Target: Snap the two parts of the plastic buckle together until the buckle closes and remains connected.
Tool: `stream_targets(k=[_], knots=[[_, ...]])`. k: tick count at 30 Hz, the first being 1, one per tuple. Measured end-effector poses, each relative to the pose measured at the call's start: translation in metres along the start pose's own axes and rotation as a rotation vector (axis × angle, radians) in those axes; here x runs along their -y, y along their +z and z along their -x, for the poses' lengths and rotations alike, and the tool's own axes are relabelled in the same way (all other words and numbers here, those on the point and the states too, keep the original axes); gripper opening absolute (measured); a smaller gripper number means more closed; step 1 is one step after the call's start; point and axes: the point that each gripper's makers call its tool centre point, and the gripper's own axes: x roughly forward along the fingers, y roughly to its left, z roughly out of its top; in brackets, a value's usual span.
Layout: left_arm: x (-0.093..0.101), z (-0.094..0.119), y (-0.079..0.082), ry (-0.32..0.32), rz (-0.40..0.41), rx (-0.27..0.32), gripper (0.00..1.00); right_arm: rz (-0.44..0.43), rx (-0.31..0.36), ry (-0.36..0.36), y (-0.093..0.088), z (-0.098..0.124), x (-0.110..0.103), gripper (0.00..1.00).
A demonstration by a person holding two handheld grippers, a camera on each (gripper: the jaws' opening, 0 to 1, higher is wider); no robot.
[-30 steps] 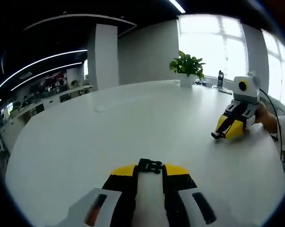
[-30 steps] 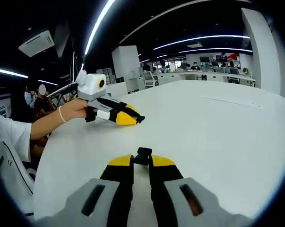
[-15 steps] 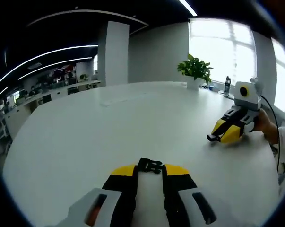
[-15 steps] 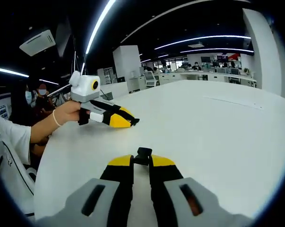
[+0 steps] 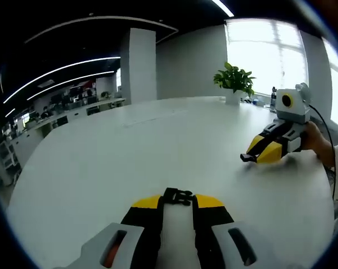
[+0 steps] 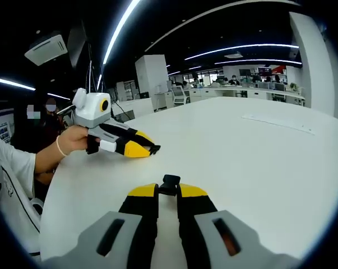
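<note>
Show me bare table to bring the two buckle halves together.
The white table lies bare between the left gripper with its buckle half and the right gripper. Crowded only at its far edge: a potted plant, a bottle.

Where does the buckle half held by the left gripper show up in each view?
Left gripper view: the pronged buckle half sits bottom centre, clamped at the left gripper tips.
Right gripper view: it pokes from those tips, left of centre.
Shared landmark: the white table.
</note>
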Motion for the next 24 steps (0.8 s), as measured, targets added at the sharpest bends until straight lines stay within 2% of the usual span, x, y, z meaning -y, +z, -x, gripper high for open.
stream_targets(k=[10,19,24], knots=[[0.008,0.005,-0.002,0.016,0.019,0.019,0.20,0.030,-0.028,0.020,-0.005,0.001,-0.001,0.12],[0.005,0.010,-0.004,0.039,0.039,0.044,0.20,0.049,-0.067,0.038,-0.013,0.000,0.000,0.12],[0.010,0.012,-0.003,0.025,0.027,0.049,0.20,0.051,-0.069,0.042,-0.011,0.001,0.000,0.12]])
